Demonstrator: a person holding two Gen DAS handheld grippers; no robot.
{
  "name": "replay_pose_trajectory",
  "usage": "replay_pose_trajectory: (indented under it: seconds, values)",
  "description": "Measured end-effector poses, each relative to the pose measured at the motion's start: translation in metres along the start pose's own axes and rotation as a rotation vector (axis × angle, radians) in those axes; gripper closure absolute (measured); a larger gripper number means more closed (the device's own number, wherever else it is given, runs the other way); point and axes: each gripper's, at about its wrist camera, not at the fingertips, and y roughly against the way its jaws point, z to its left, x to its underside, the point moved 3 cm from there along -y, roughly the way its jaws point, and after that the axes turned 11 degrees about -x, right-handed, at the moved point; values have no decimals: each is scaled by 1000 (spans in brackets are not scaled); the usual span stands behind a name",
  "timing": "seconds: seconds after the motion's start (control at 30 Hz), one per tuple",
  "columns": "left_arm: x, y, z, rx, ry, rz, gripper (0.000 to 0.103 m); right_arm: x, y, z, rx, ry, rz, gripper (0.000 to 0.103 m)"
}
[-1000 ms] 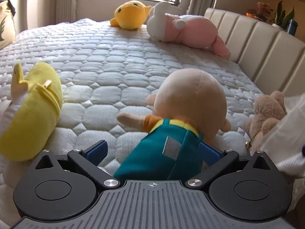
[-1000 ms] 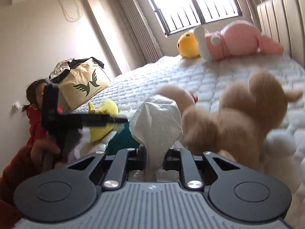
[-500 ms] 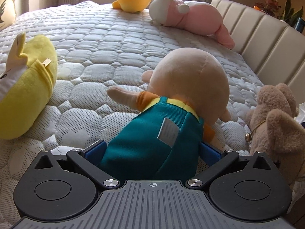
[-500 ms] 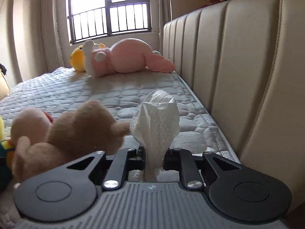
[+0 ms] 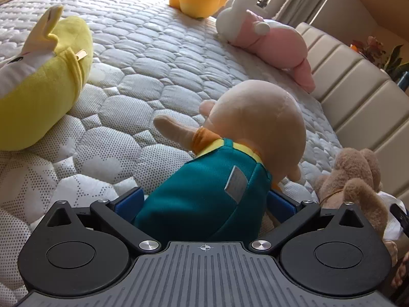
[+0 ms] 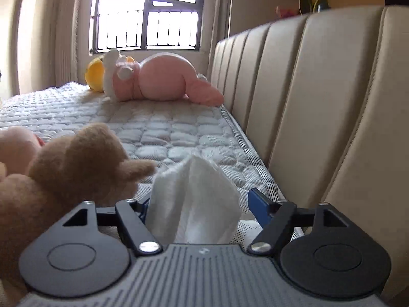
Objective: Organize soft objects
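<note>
The left gripper (image 5: 204,204) has its blue pads pressed on the teal overalls of the bald doll (image 5: 230,158), which sits on the mattress (image 5: 143,58). The right gripper's (image 6: 202,204) jaws are opening; the white cloth (image 6: 194,199) stands loose between them, beside the brown teddy (image 6: 64,168).

Risk: the doll's heavy head may tip it forward on release; the freed cloth could slide toward the seam at the headboard (image 6: 319,102). The headboard crowds the right side. Open mattress lies ahead, between the yellow plush (image 5: 43,89) and the pink rabbit (image 5: 271,43).
</note>
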Motion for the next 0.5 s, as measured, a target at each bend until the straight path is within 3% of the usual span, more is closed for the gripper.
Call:
replay_pose_trajectory:
  seconds: [0.17, 0.27, 0.37, 0.5]
  values:
    - [-1, 6, 16, 56, 63, 6, 0, 17, 67, 64, -290, 58, -114, 11]
    - [4, 10, 28, 54, 75, 33, 0, 35, 79, 98, -356, 166, -105, 8]
    - [13, 14, 39, 44, 74, 56, 0, 55, 65, 114, -204, 299, -47, 8]
    - [20, 13, 39, 59, 53, 79, 0, 79, 56, 92, -26, 298, 1, 8]
